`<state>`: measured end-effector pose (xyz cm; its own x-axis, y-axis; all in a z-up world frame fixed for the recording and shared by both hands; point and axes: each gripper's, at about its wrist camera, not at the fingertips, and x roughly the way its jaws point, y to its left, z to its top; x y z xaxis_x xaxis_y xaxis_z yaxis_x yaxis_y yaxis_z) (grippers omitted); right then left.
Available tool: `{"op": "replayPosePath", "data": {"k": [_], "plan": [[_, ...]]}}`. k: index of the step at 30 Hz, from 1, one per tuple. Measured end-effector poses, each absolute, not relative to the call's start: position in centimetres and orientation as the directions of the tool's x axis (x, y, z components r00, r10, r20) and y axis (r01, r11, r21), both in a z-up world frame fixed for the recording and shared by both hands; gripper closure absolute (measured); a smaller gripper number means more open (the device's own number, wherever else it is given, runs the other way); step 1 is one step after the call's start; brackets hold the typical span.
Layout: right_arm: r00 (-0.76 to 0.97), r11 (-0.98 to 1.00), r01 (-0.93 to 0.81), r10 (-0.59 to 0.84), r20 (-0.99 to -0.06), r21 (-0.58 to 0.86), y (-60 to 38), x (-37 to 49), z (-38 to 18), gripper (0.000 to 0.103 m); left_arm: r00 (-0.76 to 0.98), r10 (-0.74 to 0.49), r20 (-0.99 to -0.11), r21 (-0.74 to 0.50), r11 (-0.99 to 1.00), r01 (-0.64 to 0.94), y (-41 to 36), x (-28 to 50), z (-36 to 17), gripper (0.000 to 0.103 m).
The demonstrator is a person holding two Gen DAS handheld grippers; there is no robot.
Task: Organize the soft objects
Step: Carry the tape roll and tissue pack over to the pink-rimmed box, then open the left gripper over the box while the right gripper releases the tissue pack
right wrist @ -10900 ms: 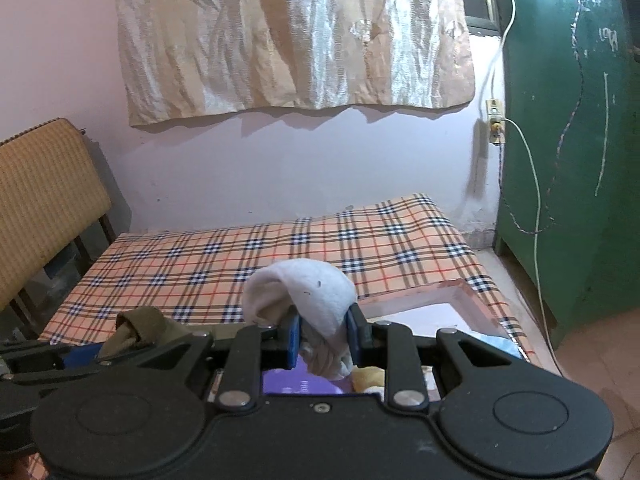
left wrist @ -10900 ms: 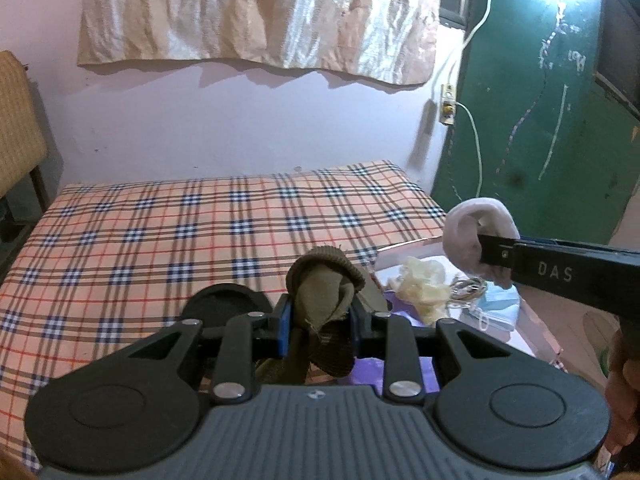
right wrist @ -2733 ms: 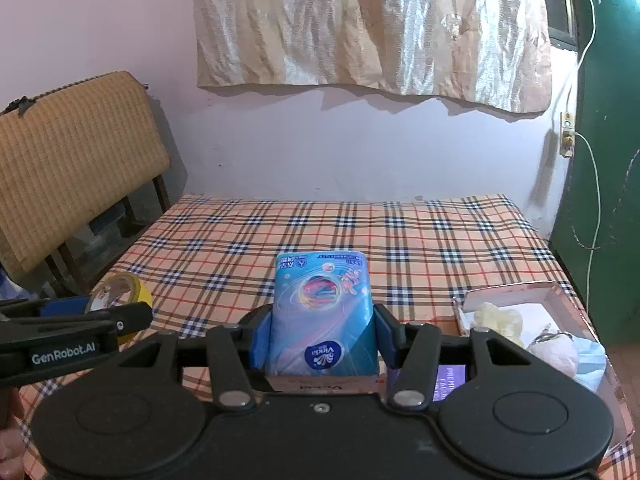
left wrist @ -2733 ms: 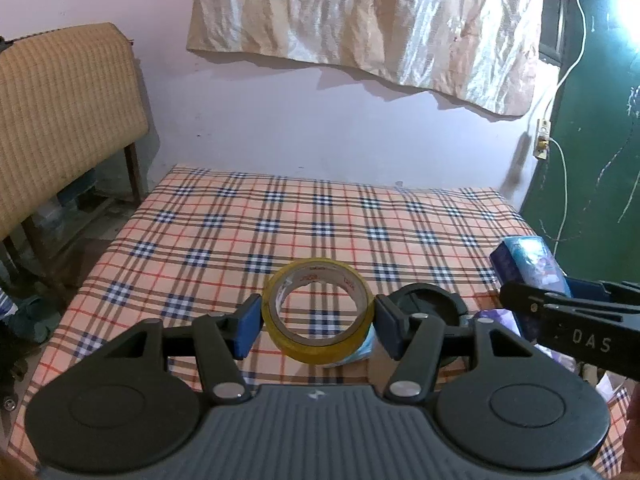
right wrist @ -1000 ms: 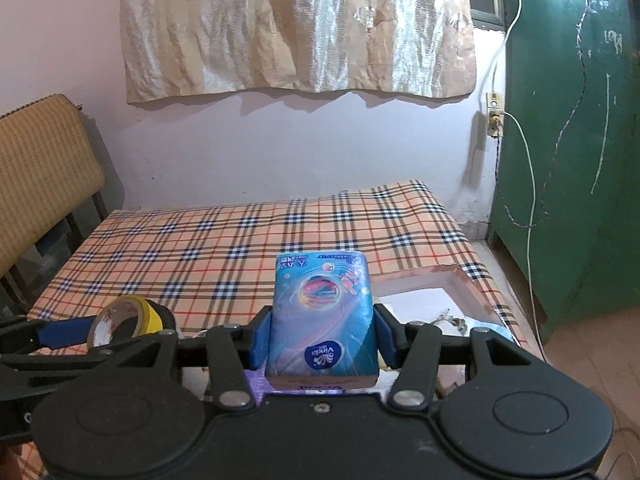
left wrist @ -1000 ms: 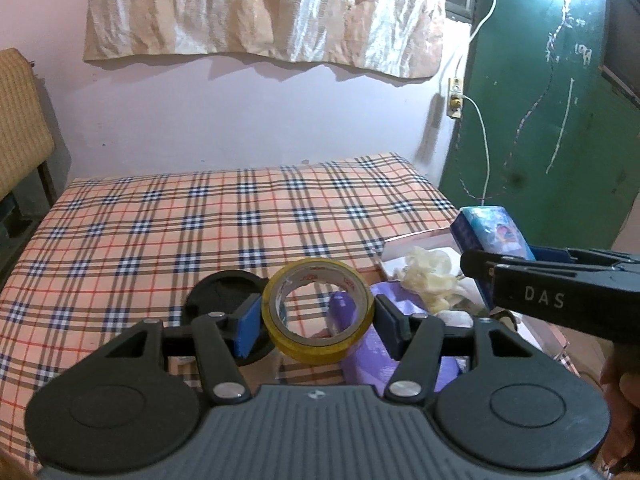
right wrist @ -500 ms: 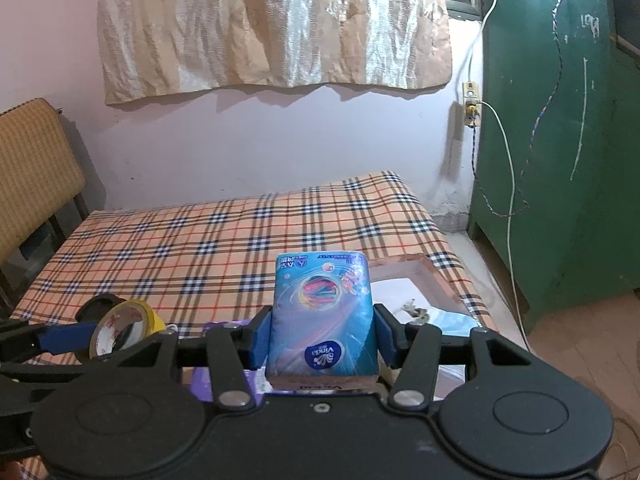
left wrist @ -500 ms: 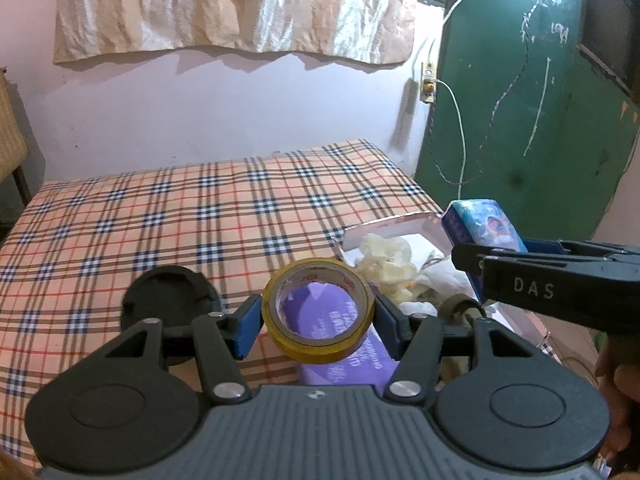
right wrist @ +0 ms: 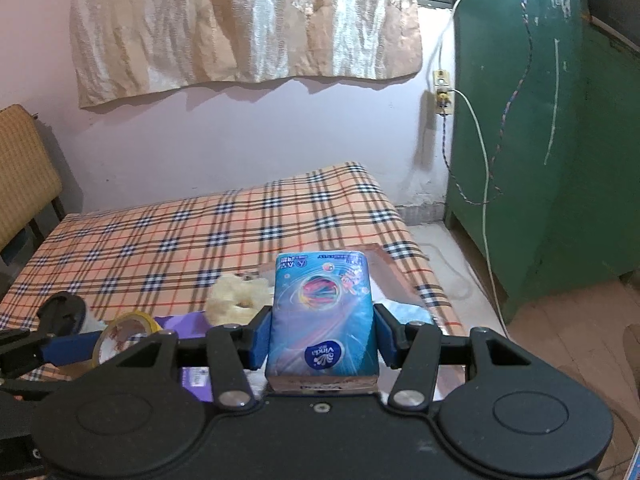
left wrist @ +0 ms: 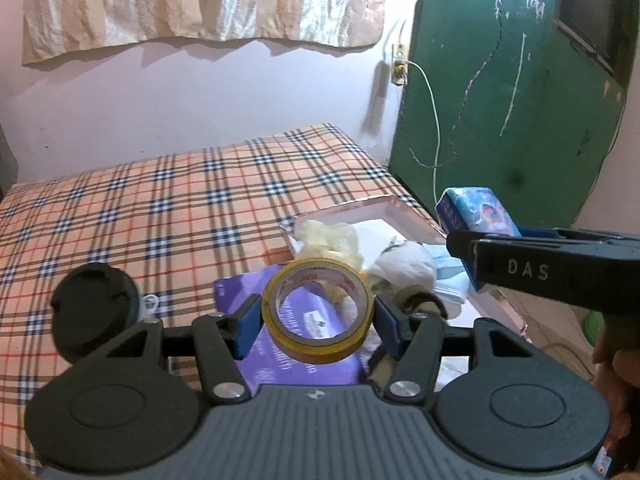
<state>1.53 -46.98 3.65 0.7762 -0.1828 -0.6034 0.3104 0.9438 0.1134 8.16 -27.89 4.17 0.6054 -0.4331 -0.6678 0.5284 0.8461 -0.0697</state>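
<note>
Blue tissue pack (right wrist: pixel 323 320) clamped upright in right gripper (right wrist: pixel 322 338), yellow tape roll (left wrist: pixel 319 316) gripped in left gripper (left wrist: pixel 318 324), both above pink-rimmed tray (left wrist: pixel 404 216) holding white sock (left wrist: pixel 404 266), yellow sponge (left wrist: pixel 328 238), purple packet (left wrist: pixel 280 356), on plaid bed (left wrist: pixel 140 208).

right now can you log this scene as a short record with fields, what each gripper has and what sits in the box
left gripper: jaws shut on yellow tape roll
right gripper: jaws shut on blue tissue pack
box: on the right edge of the plaid bedcover, open top
box contents: pale yellow soft item, white soft bundle, light blue mask
also near: purple packet below the tape roll, black round lid on the bedcover
background: green door, cloth hung on wall
</note>
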Motion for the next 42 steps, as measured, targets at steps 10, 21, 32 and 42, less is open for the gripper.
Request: {"op": "replayPosePath", "data": {"k": [10, 21, 32, 42], "plan": [[0.755, 0.933, 0.348, -0.220, -0.618, 0.093, -51.1, 1.0, 2.9, 0.040, 0.572, -0.465, -0.676, -0.090, 0.822, 0.562, -31.2, 8.2, 3.1, 0.042], [0.745, 0.932, 0.337, -0.176, -0.643, 0.135, -53.9, 2.6, 1.4, 0.040, 0.563, -0.477, -0.675, -0.101, 0.816, 0.569, -33.2, 9.7, 2.4, 0.042], [0.757, 0.944, 0.294, -0.132, -0.640, 0.152, -54.9, 7.5, 1.4, 0.040, 0.589, -0.464, -0.662, -0.117, 0.839, 0.531, -33.7, 13.2, 2.5, 0.042], [0.776, 0.944, 0.285, -0.127, -0.618, 0.164, -55.4, 10.4, 1.1, 0.026, 0.609, -0.478, -0.633, -0.144, 0.845, 0.514, -34.5, 15.1, 2.4, 0.028]]}}
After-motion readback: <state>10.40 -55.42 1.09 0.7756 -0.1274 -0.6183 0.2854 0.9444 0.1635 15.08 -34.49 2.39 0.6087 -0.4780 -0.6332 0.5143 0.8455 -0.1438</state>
